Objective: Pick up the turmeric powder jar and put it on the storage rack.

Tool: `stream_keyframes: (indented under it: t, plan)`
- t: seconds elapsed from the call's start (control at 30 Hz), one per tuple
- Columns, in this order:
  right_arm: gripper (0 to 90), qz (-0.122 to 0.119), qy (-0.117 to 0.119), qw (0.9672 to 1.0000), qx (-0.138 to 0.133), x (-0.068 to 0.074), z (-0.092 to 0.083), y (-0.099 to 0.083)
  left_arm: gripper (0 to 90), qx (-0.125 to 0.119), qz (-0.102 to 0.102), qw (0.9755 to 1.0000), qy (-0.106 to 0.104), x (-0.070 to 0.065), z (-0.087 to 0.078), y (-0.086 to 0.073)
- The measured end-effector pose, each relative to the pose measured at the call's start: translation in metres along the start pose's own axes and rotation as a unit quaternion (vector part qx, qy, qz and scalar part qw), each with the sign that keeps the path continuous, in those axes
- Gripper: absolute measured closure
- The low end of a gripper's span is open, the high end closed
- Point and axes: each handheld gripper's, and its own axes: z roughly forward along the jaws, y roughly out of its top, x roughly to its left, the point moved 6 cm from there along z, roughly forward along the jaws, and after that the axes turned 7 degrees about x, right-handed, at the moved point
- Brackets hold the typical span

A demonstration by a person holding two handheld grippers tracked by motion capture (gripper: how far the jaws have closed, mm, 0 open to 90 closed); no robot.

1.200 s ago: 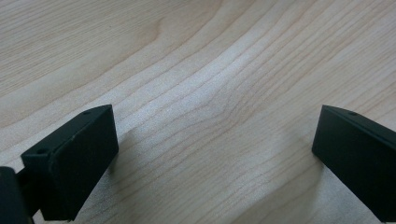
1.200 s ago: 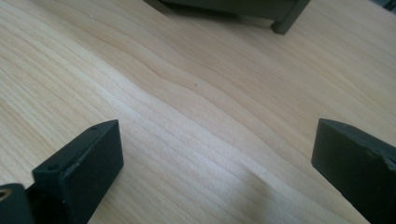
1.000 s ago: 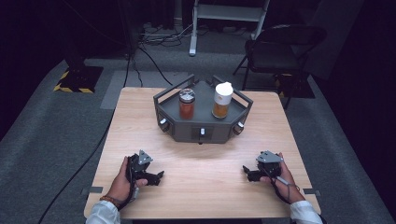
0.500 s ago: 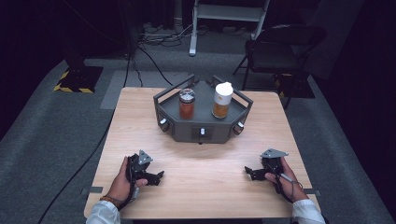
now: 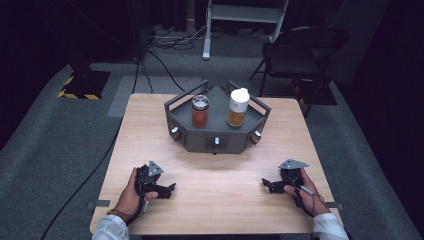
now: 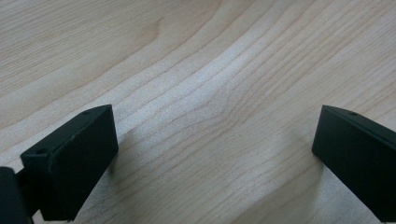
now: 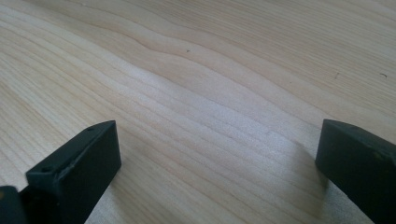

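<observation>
High view: both hands rest low on the bench (image 5: 215, 200), the left gripper (image 5: 165, 190) and right gripper (image 5: 267, 185) with fingers spread and empty. The right seems slightly lower than before. Jars (image 5: 200, 111) stand well apart in the tray (image 5: 215, 142).

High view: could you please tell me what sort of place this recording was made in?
Probably a lab or studio set up for recording. A lone wooden table stands on grey carpet, cables trail across the floor past yellow-and-black hazard tape, and the surroundings are dark, with a folding chair behind.
</observation>
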Motion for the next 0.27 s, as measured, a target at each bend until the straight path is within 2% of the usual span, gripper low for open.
stream_keyframes:
  t: [0.27]
  plan:
    - [0.0,0.000,0.000,1.0000,0.000,0.0000,0.0000,0.0001,0.2,0.000,-0.001,1.0000,0.002,-0.0006,-0.0001,-0.0002]
